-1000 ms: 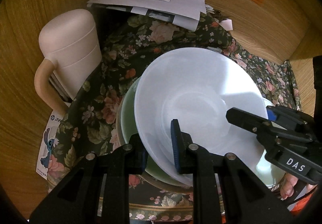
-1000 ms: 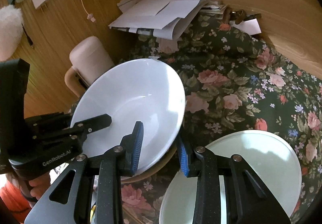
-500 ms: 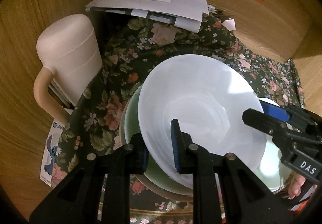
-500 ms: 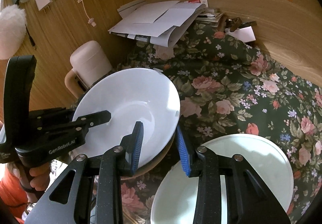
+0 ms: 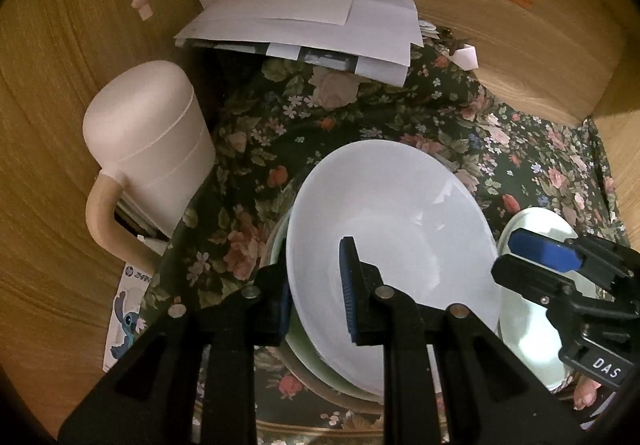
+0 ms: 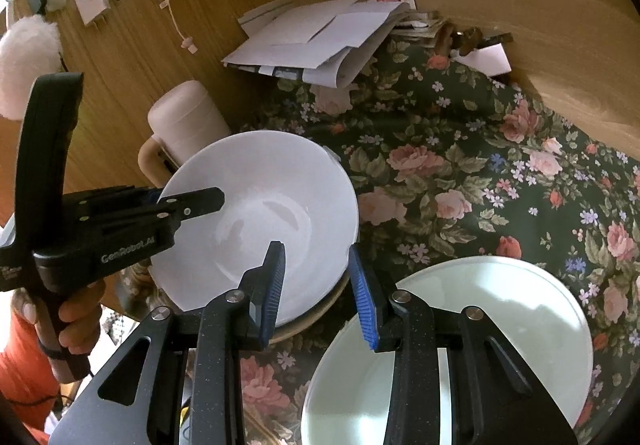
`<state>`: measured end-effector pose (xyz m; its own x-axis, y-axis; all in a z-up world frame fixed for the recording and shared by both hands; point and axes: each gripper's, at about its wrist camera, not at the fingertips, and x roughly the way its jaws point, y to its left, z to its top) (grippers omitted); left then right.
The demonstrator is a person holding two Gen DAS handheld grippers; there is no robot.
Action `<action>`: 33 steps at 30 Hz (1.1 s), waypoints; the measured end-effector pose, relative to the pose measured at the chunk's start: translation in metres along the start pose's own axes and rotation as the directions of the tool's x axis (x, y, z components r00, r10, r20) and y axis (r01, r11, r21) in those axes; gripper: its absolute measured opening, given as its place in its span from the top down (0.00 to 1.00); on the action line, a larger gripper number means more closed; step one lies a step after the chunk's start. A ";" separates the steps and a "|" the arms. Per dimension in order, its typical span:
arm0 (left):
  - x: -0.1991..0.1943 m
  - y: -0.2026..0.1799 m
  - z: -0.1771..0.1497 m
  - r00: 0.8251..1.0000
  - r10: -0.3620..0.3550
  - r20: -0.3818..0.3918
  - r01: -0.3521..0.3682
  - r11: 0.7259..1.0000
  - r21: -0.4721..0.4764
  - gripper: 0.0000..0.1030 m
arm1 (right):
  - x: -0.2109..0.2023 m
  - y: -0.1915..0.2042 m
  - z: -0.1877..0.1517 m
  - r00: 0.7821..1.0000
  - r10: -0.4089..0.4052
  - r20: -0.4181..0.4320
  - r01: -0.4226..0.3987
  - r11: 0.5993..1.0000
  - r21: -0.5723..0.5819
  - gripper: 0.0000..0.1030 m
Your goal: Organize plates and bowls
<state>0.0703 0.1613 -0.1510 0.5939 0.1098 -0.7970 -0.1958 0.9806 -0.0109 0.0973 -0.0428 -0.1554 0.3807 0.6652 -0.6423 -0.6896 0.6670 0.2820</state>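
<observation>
Since 1 s ago the white bowl [image 5: 392,245] has dropped lower and flatter onto the green dish [image 5: 304,349] under it; the right gripper [image 6: 316,285] has backed off toward the bowl's right rim. Left of the bowl: pink jug [image 5: 148,149]. Left gripper [image 5: 316,285] is clamped on the bowl's near rim. Right gripper's jaws straddle the rim, parted, gripping nothing. Right of the bowl: pale plate [image 6: 480,333]. Judgement: seat the bowl centered before letting go, release slowly, keep right tongs clear.
</observation>
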 end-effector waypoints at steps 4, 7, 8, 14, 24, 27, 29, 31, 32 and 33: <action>-0.003 0.002 0.003 1.000 0.000 0.000 0.000 1.000 -0.015 0.80 | -0.004 -0.003 0.001 1.000 -0.004 0.003 0.004 1.000 0.003 0.69; -0.005 0.004 0.004 1.000 -0.003 0.000 0.003 1.000 -0.012 0.80 | -0.005 -0.007 0.001 1.000 -0.002 0.000 0.002 1.000 0.011 0.69; -0.006 0.005 0.005 1.000 -0.006 -0.001 0.006 1.000 -0.012 0.80 | -0.006 -0.007 0.001 1.000 -0.002 0.001 0.002 1.000 0.012 0.69; -0.015 0.008 0.007 0.999 0.016 0.040 -0.016 1.000 0.002 0.68 | -0.005 -0.008 0.002 1.000 -0.003 0.001 0.003 1.000 0.014 0.69; 0.002 0.026 -0.016 1.000 -0.012 -0.028 0.010 0.999 -0.051 0.66 | 0.011 -0.006 -0.004 0.998 -0.010 -0.058 0.010 1.000 0.005 0.65; 0.009 0.031 -0.022 0.998 -0.043 -0.051 0.039 0.997 -0.072 0.65 | 0.019 -0.006 -0.005 0.997 -0.010 -0.080 0.011 1.000 0.011 0.65; 0.010 0.033 -0.024 0.997 -0.054 -0.048 0.050 0.996 -0.077 0.65 | 0.025 -0.007 -0.005 0.995 0.003 -0.102 -0.001 1.000 0.023 0.65; 0.010 0.033 -0.025 0.997 -0.064 -0.042 0.061 0.995 -0.080 0.65 | 0.030 -0.008 -0.004 0.993 0.008 -0.115 -0.005 0.999 0.033 0.64; 0.012 0.032 -0.025 0.996 -0.073 -0.047 0.069 0.995 -0.077 0.65 | 0.031 -0.008 -0.004 0.993 0.007 -0.117 -0.003 0.999 0.033 0.64; 0.013 0.031 -0.026 0.995 -0.080 -0.053 0.076 0.994 -0.075 0.65 | 0.033 -0.007 -0.003 0.993 0.003 -0.120 0.000 0.999 0.032 0.64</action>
<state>0.0520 0.1893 -0.1776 0.5655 0.0218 -0.8244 -0.2081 0.9711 -0.1171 0.1129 -0.0269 -0.1806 0.3016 0.6224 -0.7223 -0.6693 0.6777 0.3045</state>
